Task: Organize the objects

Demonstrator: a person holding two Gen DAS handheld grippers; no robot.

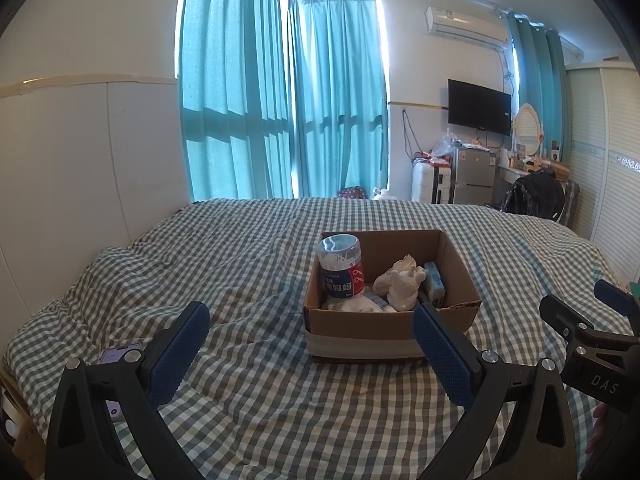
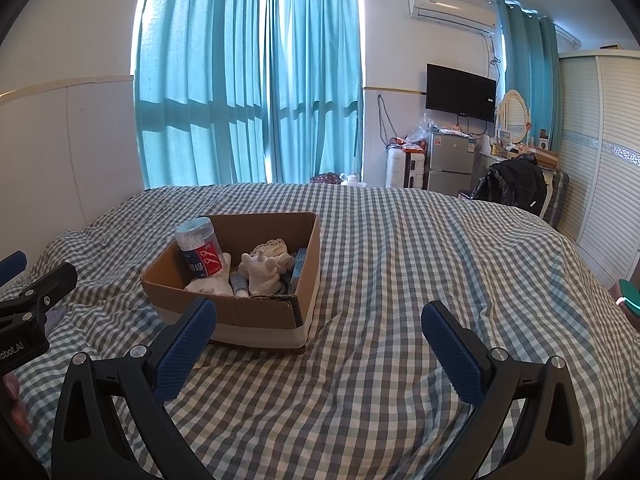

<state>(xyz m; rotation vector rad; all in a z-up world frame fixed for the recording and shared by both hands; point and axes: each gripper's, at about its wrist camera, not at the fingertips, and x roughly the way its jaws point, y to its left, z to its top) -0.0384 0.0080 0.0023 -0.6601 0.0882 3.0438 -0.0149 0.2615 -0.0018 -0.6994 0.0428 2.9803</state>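
Observation:
An open cardboard box [image 1: 360, 330] [image 2: 256, 320] sits on the checked bedspread. It holds an upright clear jar with a blue and red label [image 1: 340, 266] [image 2: 200, 252], a white plush toy [image 1: 402, 282] [image 2: 262, 272], white cloth, and a light blue carton [image 1: 434, 282] [image 2: 299, 266]. My left gripper [image 1: 310, 316] is open and empty just in front of the box. My right gripper [image 2: 320, 314] is open and empty, in front of the box and to its right. Each gripper shows at the edge of the other's view.
A purple phone [image 1: 116, 354] lies on the bed at the left, partly behind my left finger. The checked bedspread [image 2: 420, 248] stretches to the right of the box. A teal object [image 2: 629, 292] is at the right edge. Curtains, a fridge and a wardrobe stand beyond the bed.

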